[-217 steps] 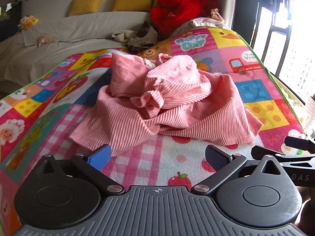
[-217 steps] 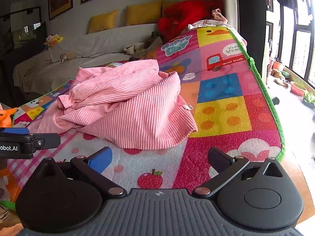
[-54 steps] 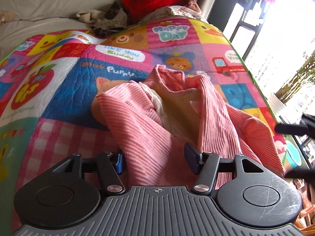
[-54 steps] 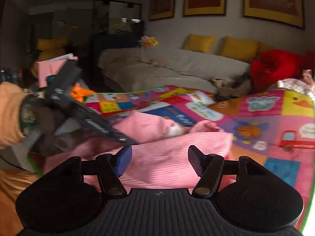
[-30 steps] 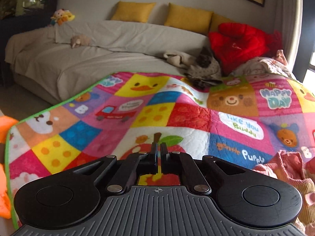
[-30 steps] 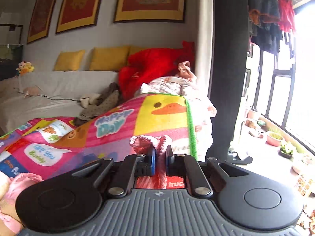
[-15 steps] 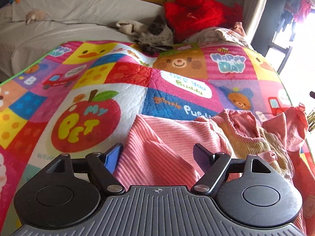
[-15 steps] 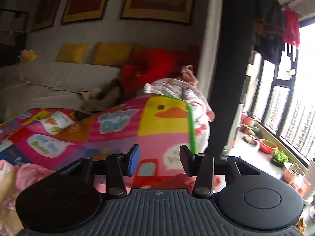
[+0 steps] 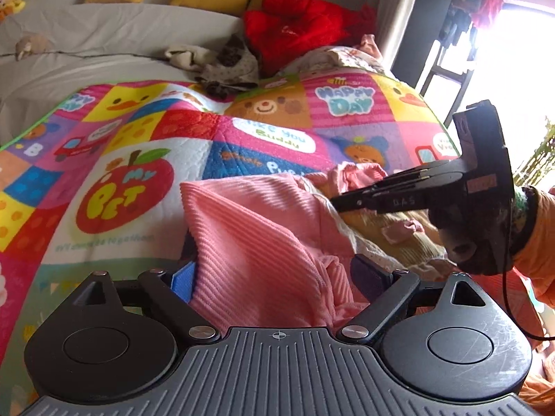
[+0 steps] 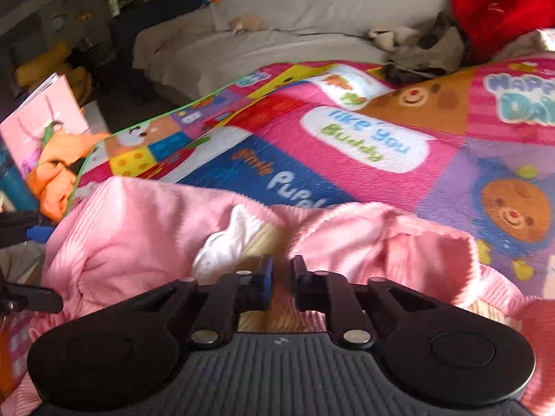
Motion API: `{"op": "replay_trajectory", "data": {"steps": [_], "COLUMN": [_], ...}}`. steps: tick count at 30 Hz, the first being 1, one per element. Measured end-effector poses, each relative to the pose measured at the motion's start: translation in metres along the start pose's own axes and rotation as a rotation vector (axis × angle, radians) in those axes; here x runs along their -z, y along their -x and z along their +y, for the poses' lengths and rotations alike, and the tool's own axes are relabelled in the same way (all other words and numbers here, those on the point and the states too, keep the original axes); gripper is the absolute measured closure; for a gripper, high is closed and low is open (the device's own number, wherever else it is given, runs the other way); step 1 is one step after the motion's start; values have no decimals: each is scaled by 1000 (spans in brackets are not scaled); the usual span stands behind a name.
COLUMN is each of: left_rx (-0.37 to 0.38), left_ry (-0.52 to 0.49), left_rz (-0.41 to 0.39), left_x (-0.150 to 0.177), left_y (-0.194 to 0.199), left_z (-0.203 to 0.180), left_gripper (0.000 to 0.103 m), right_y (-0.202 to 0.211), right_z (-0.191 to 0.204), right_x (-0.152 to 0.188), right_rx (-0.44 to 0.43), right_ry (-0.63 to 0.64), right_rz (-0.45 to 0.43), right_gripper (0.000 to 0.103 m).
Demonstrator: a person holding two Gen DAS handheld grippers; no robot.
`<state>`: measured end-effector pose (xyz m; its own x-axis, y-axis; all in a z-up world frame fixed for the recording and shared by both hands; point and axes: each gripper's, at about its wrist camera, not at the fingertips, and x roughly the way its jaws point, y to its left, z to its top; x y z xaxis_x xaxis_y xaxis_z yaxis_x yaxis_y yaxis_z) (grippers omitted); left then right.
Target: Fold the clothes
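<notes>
The pink ribbed garment [image 9: 256, 242] lies rumpled, not flat and not folded, on the patchwork play quilt [image 9: 145, 159], just on the viewer's side of the quilt's blue "Puppy" panel [image 10: 277, 173]. Its neckline, with a pale yellowish lining [image 9: 392, 222] showing inside, gapes toward that panel.

The left gripper [image 9: 274, 279] has its fingers spread wide, straddling a raised ridge of the pink cloth that runs straight away from it toward the "Puppy" panel; the blue pad [image 9: 184, 280] sits against the ridge's left flank, but nothing is pinched. The right gripper [image 10: 280, 280] has its fingers drawn nearly together, with only a narrow slit between them, right at the neckline opening (whether cloth is caught in that slit cannot be made out). In the left view it reaches in from the right, held by a gloved hand [image 9: 485, 235] with an orange sleeve [image 9: 541, 242].

Both grippers are at the garment; the left is nearer its outer shoulder edge, the right nearer the collar.
</notes>
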<state>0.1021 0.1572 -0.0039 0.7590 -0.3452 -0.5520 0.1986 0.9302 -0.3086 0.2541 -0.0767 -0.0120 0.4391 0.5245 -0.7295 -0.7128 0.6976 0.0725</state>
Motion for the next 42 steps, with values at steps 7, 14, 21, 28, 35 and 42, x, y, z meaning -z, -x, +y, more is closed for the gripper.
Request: {"op": "replay_trajectory", "data": {"steps": [7, 14, 21, 28, 35, 42], "left_rx": [-5, -48, -70, -172, -245, -246], "left_ry": [3, -28, -81, -69, -94, -194], "left_rz": [-39, -30, 5, 19, 0, 13], "left_x": [-4, 0, 4, -5, -9, 10], "left_y": [6, 11, -13, -25, -1, 6], "left_z": [4, 7, -2, -1, -15, -49], "left_gripper": [8, 6, 5, 5, 5, 5], "right_y": [-20, 3, 62, 34, 106, 174], "right_z": [28, -30, -72, -134, -116, -30], "right_x": [-50, -53, 14, 54, 75, 115], "right_rx": [179, 207, 333, 700, 545, 361], "right_ry": [251, 56, 56, 61, -21, 77], "right_rz": [-140, -196, -101, -1, -141, -232], "right_gripper": [98, 84, 82, 82, 77, 55]}}
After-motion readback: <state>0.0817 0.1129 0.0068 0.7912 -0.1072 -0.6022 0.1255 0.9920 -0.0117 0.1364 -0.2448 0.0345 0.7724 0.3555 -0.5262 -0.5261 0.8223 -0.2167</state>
